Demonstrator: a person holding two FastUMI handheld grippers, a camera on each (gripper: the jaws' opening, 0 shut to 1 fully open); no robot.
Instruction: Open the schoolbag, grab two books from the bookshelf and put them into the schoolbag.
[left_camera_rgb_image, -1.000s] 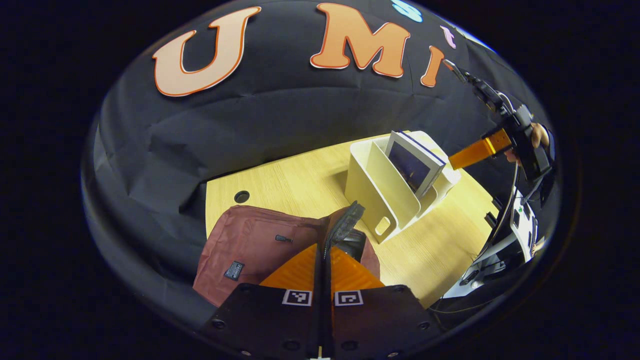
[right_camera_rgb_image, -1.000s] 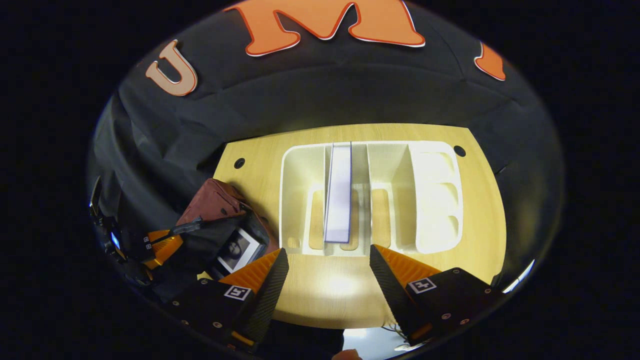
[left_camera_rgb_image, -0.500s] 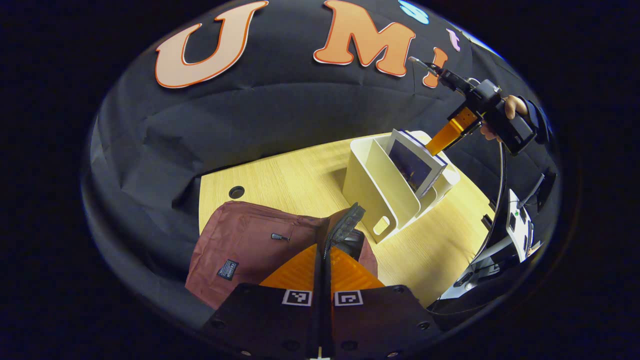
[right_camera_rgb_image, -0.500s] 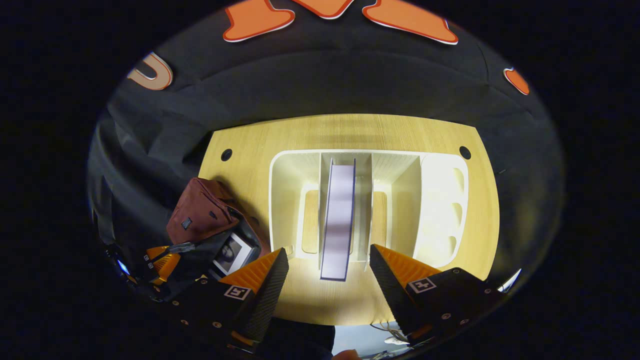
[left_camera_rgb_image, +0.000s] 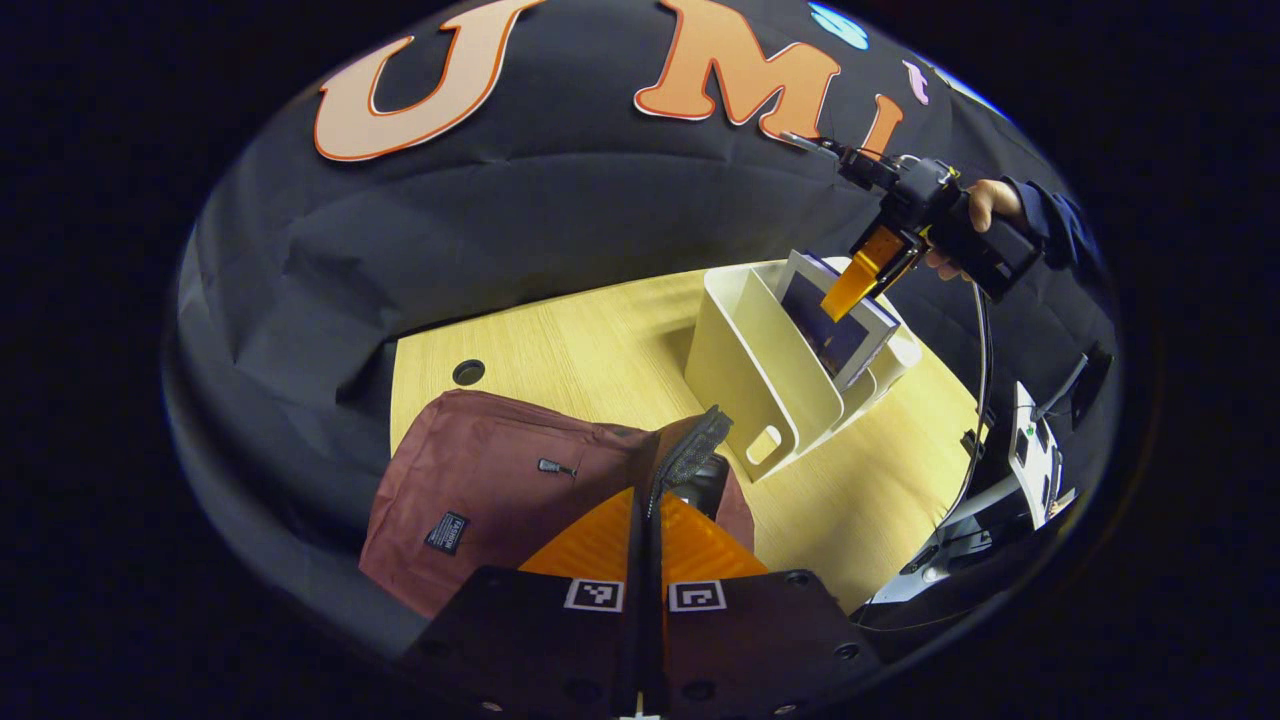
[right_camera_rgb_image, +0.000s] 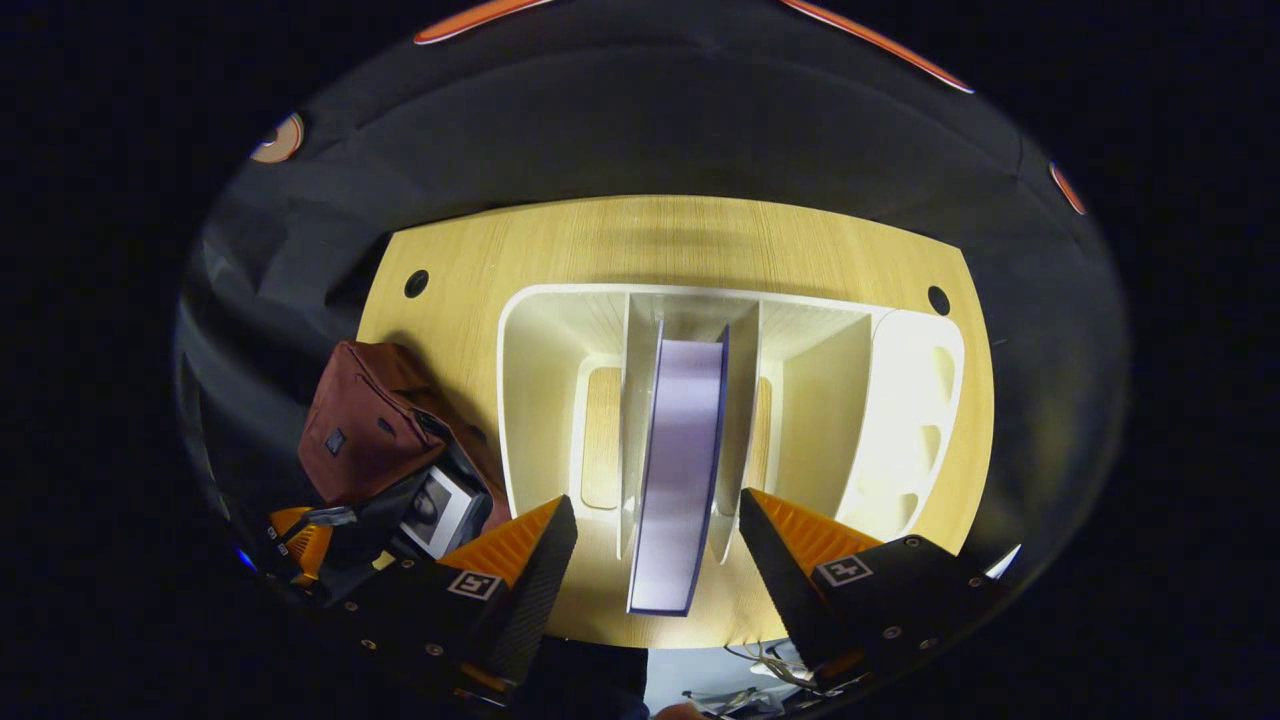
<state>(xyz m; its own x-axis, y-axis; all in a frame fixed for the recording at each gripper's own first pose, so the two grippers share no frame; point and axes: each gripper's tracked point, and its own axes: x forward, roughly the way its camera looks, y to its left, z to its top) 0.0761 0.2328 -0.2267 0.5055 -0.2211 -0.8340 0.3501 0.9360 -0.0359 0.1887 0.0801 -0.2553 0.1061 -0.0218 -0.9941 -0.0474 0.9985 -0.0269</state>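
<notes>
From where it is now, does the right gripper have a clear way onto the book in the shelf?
Probably yes: the right gripper is open, its jaws either side of the upright book in the bookshelf, nothing between.

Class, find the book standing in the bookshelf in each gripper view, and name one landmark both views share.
Left gripper view: the book sits upper right, leaning in the bookshelf.
Right gripper view: the book is at centre, edge-on in the bookshelf's middle slot.
Shared landmark: the maroon schoolbag.
</notes>
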